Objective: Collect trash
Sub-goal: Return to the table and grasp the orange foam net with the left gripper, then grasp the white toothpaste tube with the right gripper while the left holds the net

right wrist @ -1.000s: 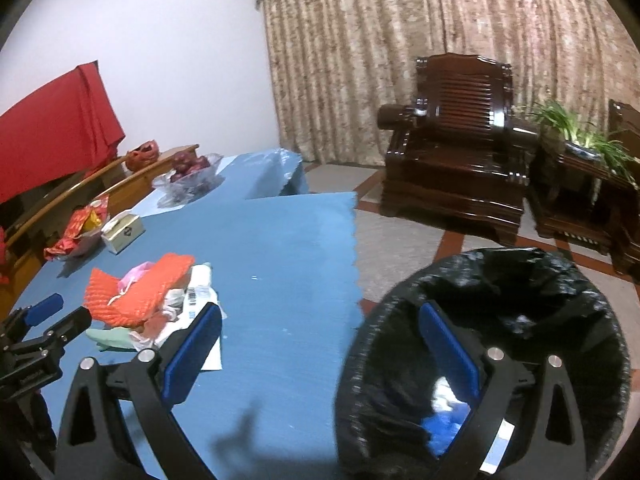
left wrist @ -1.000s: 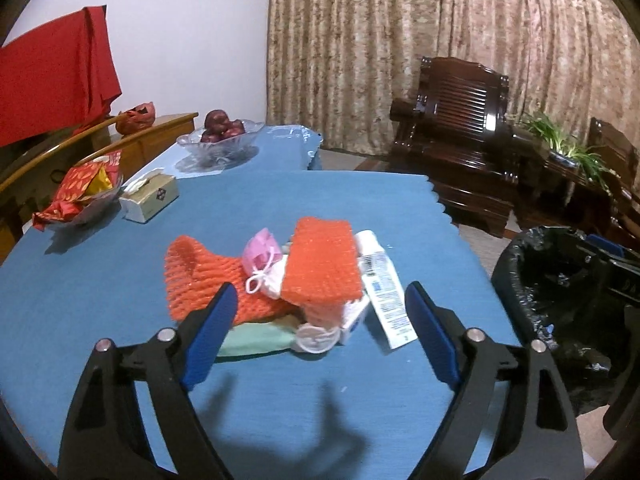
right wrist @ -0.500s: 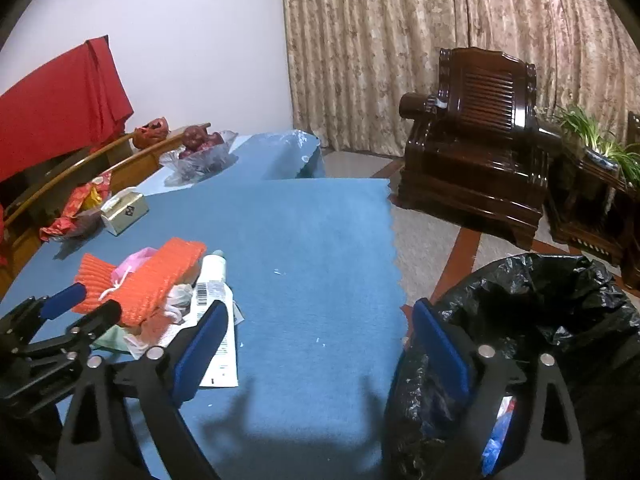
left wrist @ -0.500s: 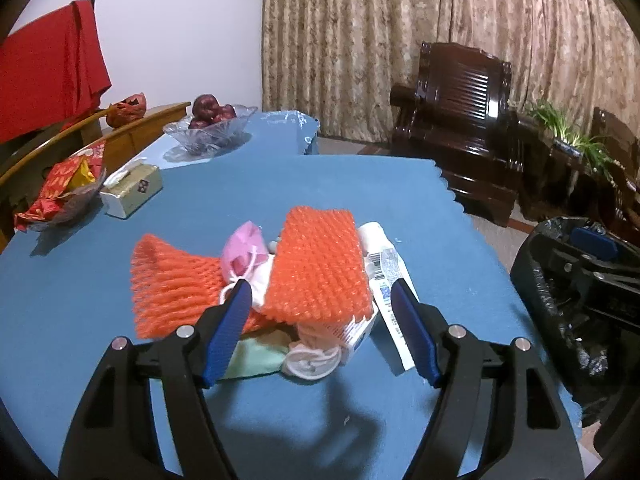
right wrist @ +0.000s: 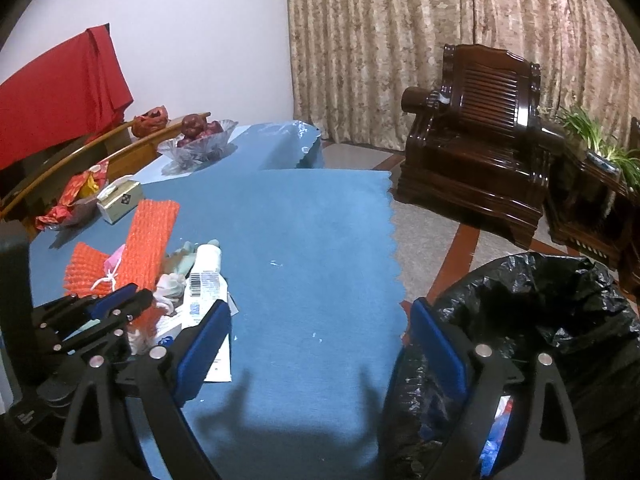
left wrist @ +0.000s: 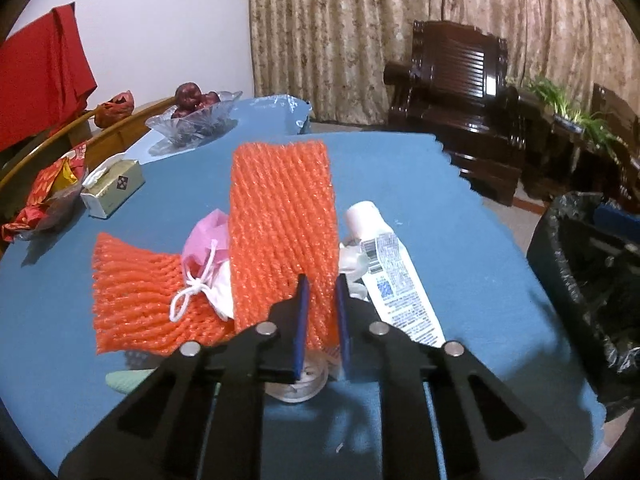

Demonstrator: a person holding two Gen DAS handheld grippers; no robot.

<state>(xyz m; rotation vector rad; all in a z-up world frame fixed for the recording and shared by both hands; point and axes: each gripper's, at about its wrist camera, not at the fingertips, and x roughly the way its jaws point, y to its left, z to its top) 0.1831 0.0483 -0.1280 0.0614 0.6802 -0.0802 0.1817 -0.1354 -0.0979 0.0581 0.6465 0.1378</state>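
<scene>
My left gripper is shut on the near end of an orange foam net sleeve, which stands up from a trash pile on the blue table. The pile holds a second orange net, a pink bag with a white string, a white tube and a clear lid. In the right wrist view the held net and the left gripper show at the left. My right gripper is open and empty above the table edge, beside the black-lined trash bin.
A tissue box, red snack packets and a glass fruit bowl stand at the far left of the blue table. Dark wooden armchairs and a plant stand beyond. The bin also shows at the right in the left wrist view.
My left gripper moved forward into the pile and shut on the orange foam net, which now stands upright. My right gripper swung left from over the bin toward the table.
</scene>
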